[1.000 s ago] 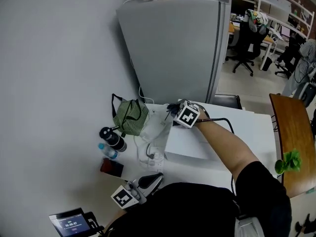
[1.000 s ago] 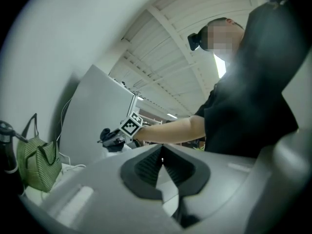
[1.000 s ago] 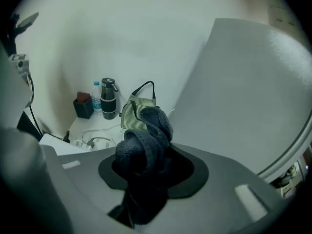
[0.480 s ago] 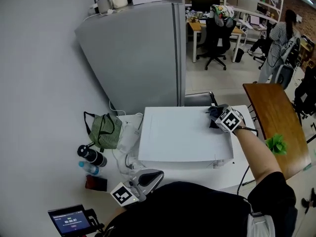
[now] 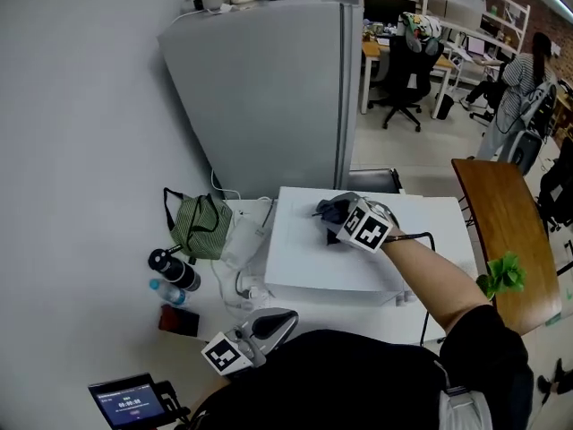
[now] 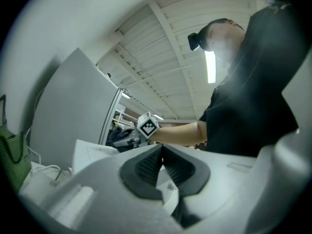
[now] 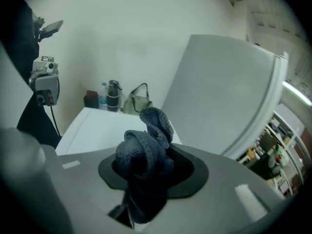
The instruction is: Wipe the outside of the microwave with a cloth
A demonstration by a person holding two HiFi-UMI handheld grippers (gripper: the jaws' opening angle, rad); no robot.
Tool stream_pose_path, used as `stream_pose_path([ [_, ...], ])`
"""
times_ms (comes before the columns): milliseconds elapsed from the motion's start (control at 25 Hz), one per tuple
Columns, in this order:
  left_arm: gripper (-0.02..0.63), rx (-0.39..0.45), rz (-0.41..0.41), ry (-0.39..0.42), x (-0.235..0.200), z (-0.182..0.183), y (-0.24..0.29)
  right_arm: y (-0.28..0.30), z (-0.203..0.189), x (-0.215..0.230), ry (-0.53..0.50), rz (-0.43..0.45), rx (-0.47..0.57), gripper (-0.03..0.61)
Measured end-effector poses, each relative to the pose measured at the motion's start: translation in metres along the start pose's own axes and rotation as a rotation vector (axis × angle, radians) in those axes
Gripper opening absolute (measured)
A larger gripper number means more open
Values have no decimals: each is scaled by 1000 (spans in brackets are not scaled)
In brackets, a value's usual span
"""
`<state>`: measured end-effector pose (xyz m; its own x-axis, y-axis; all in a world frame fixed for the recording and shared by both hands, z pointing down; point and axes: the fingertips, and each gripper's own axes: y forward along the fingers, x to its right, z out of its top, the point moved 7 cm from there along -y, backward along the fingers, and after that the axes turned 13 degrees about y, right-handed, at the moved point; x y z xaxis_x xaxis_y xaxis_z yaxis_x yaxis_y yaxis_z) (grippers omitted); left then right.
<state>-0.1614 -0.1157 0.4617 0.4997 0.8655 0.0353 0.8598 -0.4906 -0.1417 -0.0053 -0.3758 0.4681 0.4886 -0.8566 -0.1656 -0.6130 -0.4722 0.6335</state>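
The white microwave (image 5: 313, 260) stands on a white table, its flat top facing me. My right gripper (image 5: 333, 217) rests on the back part of that top, left of middle, shut on a bunched dark blue cloth (image 5: 329, 210). In the right gripper view the cloth (image 7: 152, 126) bulges out of the right gripper (image 7: 146, 167) above the microwave top (image 7: 105, 126). My left gripper (image 5: 285, 317) hangs low by my body, in front of the microwave, shut and holding nothing. The left gripper (image 6: 162, 150) points at the microwave (image 6: 87, 152).
A tall grey fridge (image 5: 269, 97) rises behind the microwave. Left of it lie a green bag (image 5: 201, 225), two bottles (image 5: 175, 270), a dark red item (image 5: 179, 321) and loose cables (image 5: 246, 280). A wooden table (image 5: 506, 231) with a green plant (image 5: 503, 276) stands at right.
My right gripper, cloth in it, slid from the microwave top's back left to its back right corner, then back left of middle. The left gripper stayed put.
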Motion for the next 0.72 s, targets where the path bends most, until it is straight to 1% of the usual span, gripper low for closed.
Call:
stream_pose_path([
  [80, 3, -1, 41, 3, 1, 1, -20, 39, 38, -39, -75, 71, 5, 147],
  [160, 3, -6, 88, -6, 0, 2, -40, 71, 62, -66, -116, 112, -2, 147],
  [240, 3, -12, 129, -20, -2, 1, -56, 93, 73, -81, -139, 123, -14, 147],
  [360, 3, -16, 158, -33, -4, 0, -65, 100, 70, -80, -141, 119, -19, 147],
  [440, 3, -15, 147, -25, -6, 0, -60, 89, 60, -68, -133, 110, -24, 147],
  [520, 3, -19, 115, -15, -8, 1, -46, 70, 37, -48, -118, 80, -41, 147],
  [600, 3, -27, 64, -12, -8, 0, -25, 42, 3, -21, -67, 36, -60, 147],
  [720, 3, -22, -18, -10, -7, -3, 9, -15, -62, 25, 43, -57, -91, 147],
])
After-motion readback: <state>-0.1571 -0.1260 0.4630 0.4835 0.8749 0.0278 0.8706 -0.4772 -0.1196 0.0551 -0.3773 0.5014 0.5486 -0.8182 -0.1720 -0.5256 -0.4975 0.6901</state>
